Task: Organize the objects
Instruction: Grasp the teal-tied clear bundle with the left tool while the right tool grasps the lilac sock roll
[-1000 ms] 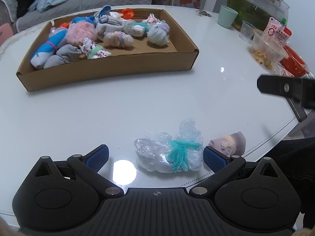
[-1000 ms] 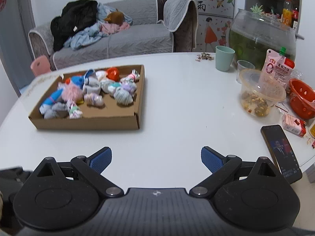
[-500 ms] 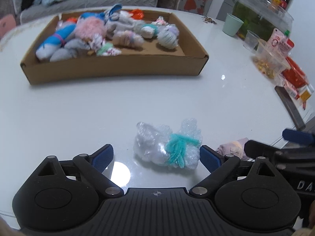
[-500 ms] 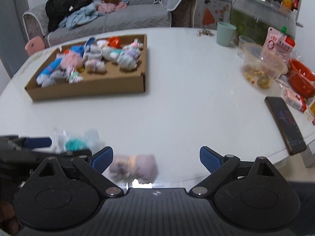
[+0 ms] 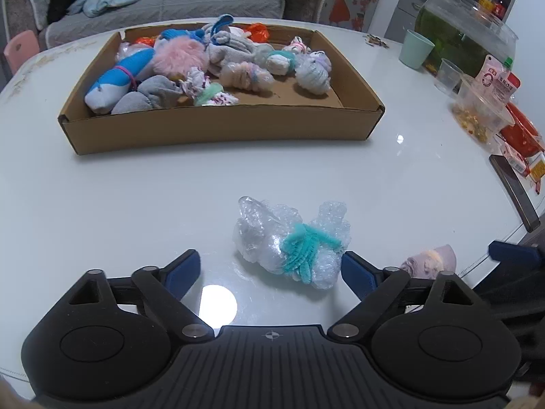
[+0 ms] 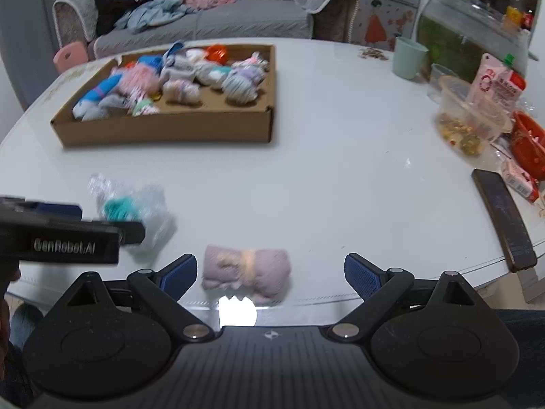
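A clear bubble-wrap bundle tied with a teal pipe cleaner (image 5: 289, 242) lies on the white table between the fingers of my open left gripper (image 5: 270, 269), nearer the right finger. It also shows in the right wrist view (image 6: 136, 204). A pinkish-purple sock bundle (image 6: 247, 269) lies near the table's front edge between the fingers of my open right gripper (image 6: 270, 271); it shows in the left wrist view (image 5: 431, 262) too. A cardboard tray (image 5: 218, 126) with several rolled socks and soft toys stands farther back.
At the right are a black phone (image 6: 504, 218), a plastic container of snacks (image 6: 466, 119), a red bowl (image 6: 529, 146), a green cup (image 6: 408, 58) and a fish bowl (image 5: 466, 30). A sofa stands behind the table.
My right gripper has dropped down and come in over the sock bundle at the table's front edge. My left gripper has drawn slightly back; the bubble-wrap bundle stays put.
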Available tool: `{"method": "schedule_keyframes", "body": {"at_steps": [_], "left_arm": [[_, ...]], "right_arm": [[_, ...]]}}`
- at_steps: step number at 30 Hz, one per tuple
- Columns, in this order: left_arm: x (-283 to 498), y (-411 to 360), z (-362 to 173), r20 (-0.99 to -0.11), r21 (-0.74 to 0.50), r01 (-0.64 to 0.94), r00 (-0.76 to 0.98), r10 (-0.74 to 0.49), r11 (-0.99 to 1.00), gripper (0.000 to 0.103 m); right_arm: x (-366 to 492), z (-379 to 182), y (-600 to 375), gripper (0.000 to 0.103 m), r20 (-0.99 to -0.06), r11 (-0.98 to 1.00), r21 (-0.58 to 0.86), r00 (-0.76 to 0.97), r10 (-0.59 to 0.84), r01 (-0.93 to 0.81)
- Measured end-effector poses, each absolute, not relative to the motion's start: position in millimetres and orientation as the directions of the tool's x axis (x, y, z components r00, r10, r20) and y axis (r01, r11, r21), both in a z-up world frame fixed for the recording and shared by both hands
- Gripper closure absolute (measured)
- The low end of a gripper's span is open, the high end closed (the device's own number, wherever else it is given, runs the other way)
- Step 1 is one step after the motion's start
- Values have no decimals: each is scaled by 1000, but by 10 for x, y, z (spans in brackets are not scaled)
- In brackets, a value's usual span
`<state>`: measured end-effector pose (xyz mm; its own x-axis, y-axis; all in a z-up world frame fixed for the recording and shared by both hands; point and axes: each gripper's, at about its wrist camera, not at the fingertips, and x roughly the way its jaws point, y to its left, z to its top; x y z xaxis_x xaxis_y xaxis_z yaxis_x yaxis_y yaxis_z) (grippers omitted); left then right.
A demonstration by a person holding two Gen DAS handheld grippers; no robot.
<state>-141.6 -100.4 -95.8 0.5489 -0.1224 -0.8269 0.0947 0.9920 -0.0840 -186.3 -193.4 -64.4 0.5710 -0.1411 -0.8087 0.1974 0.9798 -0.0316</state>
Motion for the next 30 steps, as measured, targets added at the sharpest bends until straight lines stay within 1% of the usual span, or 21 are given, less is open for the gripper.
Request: {"method": "schedule_keyframes", "body": {"at_steps": [4,7,10,11,12,17,19,21,23,25,28,30], "left_arm": [[-1402,-1036,-980,-829,-84,113,543,-132,990,9],[-1391,-1085,-997,-825,-58,144,550,-128,988,8],[-1381,-1133,-1031,-818,-45,180,557,-140,983,9],[-1381,-1151,-1039,-812,-40,192,565,-143,981,9],[-1379,-1168,-1051,-808,-35,201,571,-146,979,9],[-1385,-1243,-1113,-802,-23,233,576,-157,972,12],[-1397,-1262,-1136,-801,-23,240,577,-162,970,15],[-1397,-1270,-1142,-795,-15,237,587,-156,971,15],[-1388,-1269,-1143,-795,-6,240,588,-151,971,17],[-1393,-1264,-1137,-789,5,240,597,-144,971,19],[-1384,-1253,-1153,-790,5,241,596,-145,970,19],[-1378,-1260,-1158,-789,9,244,598,-143,970,21]], "right_arm": [[-1832,-738,-1839,12,-814,984,-59,562,-143,165],[-1814,-751,-1828,16,-809,984,-63,569,-150,169],[-1782,-787,-1822,25,-816,984,-54,560,-142,170],[-1779,-803,-1817,30,-821,985,-49,555,-134,165],[-1775,-820,-1811,31,-824,986,-50,550,-131,161],[-1770,-855,-1837,31,-830,984,-36,543,-126,173],[-1760,-871,-1848,32,-834,984,-28,538,-121,178],[-1742,-901,-1847,35,-842,984,-21,528,-112,176],[-1733,-902,-1837,36,-839,985,-19,533,-109,171],[-1731,-896,-1831,41,-838,986,-11,536,-99,166],[-1727,-898,-1824,42,-839,987,-5,536,-92,161],[-1726,-899,-1820,42,-839,988,-3,536,-88,157]]}}
